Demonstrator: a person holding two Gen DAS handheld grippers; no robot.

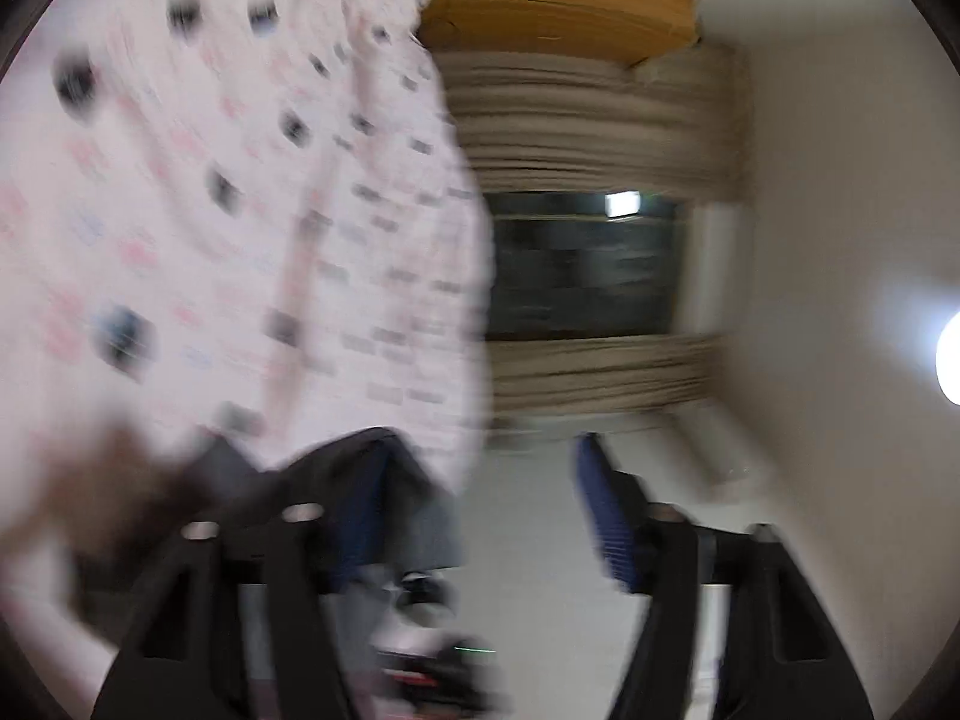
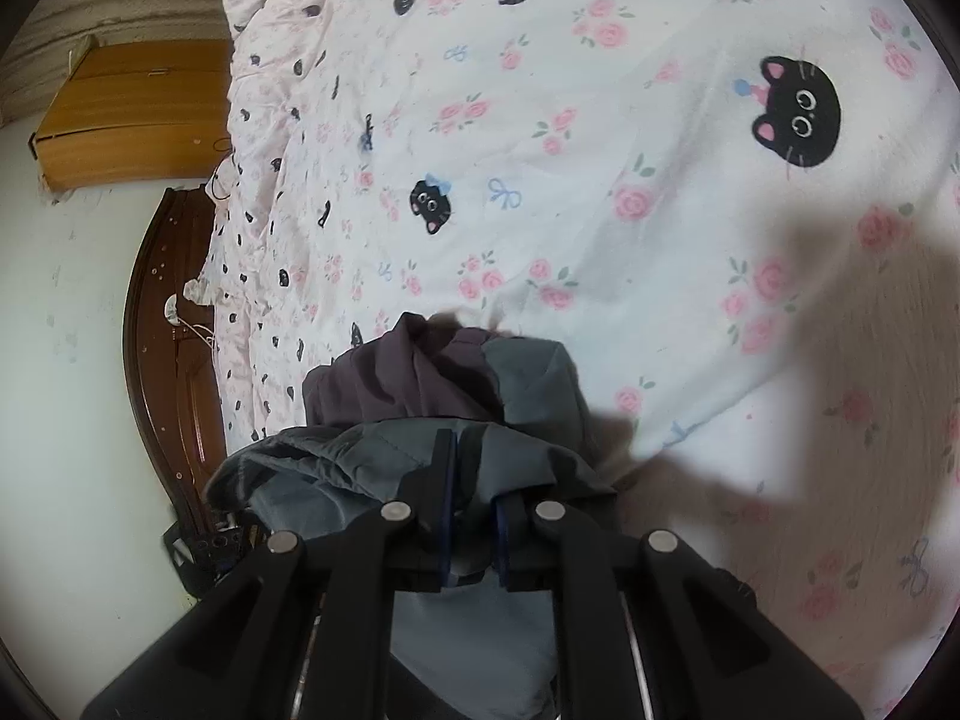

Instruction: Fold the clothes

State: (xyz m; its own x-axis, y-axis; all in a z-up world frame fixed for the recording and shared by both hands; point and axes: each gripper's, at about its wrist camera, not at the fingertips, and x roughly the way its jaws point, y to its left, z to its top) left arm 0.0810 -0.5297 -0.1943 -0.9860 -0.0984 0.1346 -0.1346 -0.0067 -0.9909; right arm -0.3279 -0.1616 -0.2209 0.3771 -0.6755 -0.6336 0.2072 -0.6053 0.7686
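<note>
A dark grey and purple garment [image 2: 420, 372] lies bunched on a white bedsheet [image 2: 600, 180] printed with black cat faces and pink roses. My right gripper [image 2: 474, 468] is shut on a grey fold of this garment, and the cloth drapes over its fingers. The left wrist view is badly blurred. There, my left gripper [image 1: 480, 468] stands open, with only the pale wall showing in the wide gap between its jaws. A fold of the dark garment [image 1: 258, 480] hangs over the outside of its left finger [image 1: 366, 498]. The same patterned sheet [image 1: 240, 180] fills the left of that view.
A dark wooden headboard [image 2: 174, 330] and an orange wooden cabinet [image 2: 132, 114] stand at the bed's end by a white wall. Beige curtains [image 1: 588, 120] frame a dark window [image 1: 576, 264]. A broad shadow falls on the sheet at the right.
</note>
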